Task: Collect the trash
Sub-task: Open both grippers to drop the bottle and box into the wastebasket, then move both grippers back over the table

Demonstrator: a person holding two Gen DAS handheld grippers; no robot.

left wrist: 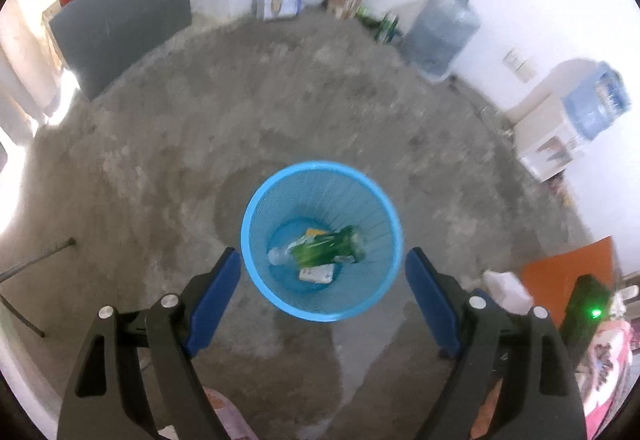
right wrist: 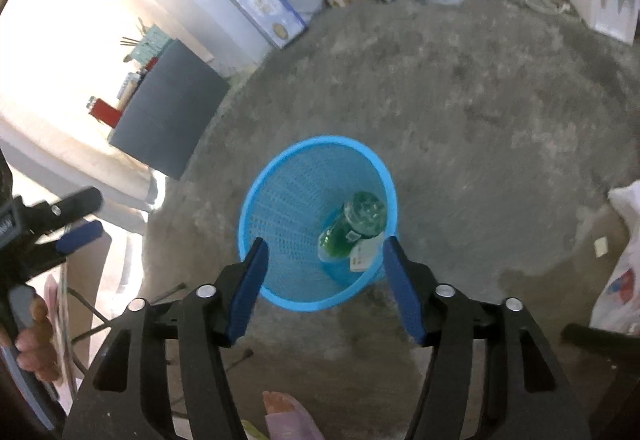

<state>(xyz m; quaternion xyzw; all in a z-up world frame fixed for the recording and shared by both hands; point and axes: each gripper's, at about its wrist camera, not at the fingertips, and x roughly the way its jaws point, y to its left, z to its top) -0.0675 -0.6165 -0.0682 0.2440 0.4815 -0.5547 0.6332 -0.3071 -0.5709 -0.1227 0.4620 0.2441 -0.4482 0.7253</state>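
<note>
Blue plastic mesh wastebasket [left wrist: 256, 272] on the concrete floor holds a green plastic bottle [right wrist: 352, 228], light and slick, best pinched mid-body; left gripper [left wrist: 322, 270] and right gripper [right wrist: 325, 260] both spread, empty

Blue plastic mesh bin [left wrist: 256, 280], glossy green plastic bottle [right wrist: 362, 213], rough matt concrete floor [left wrist: 180, 143].

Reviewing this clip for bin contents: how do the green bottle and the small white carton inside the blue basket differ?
The green bottle is clear green plastic, rounded and the larger item; the white carton is opaque, flat-sided and smaller. The bottle leans against the basket wall; the carton lies near the bottom. Both are inside the basket, held by neither gripper.
</note>
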